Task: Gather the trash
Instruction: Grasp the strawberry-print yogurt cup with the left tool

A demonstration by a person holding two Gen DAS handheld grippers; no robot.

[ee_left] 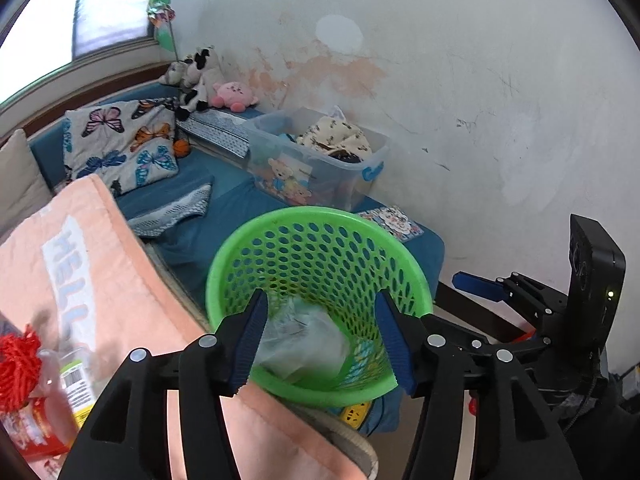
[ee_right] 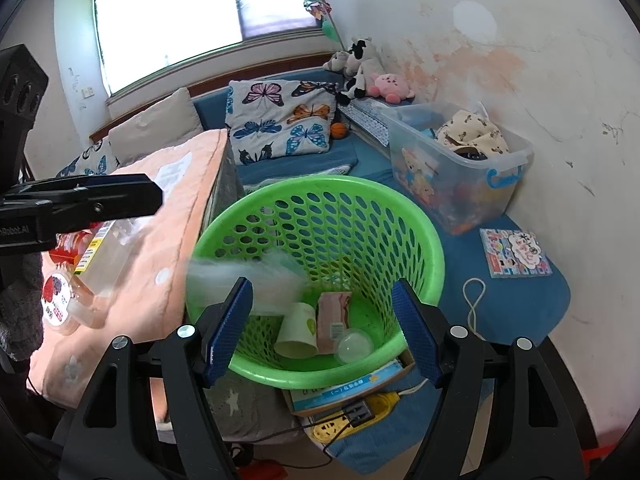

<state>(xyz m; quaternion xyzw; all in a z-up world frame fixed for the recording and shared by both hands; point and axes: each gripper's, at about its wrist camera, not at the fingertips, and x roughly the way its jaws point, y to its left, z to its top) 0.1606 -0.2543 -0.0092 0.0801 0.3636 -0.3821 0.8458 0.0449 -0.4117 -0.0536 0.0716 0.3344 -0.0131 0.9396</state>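
Green perforated basket (ee_right: 320, 200), the landmark: clear plastic wrapper (ee_right: 244, 272) blurred at its near-left rim, dropping in; left gripper (ee_left: 324, 340) above it, jaws apart, empty; right gripper (ee_right: 320, 332) likewise agape. Step: deposit. Next: fetch bottle (ee_right: 100, 264) left of basket

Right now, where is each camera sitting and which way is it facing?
Left wrist: rides the left gripper, looking down into the green mesh basket at a blurred clear plastic bag; its open blue-padded fingers show, and the right gripper at the right edge.
Right wrist: rides the right gripper, looking into the same basket at a paper cup; the left gripper enters from the left.
Shared: basket, plastic bag, butterfly pillow, clear storage bin.
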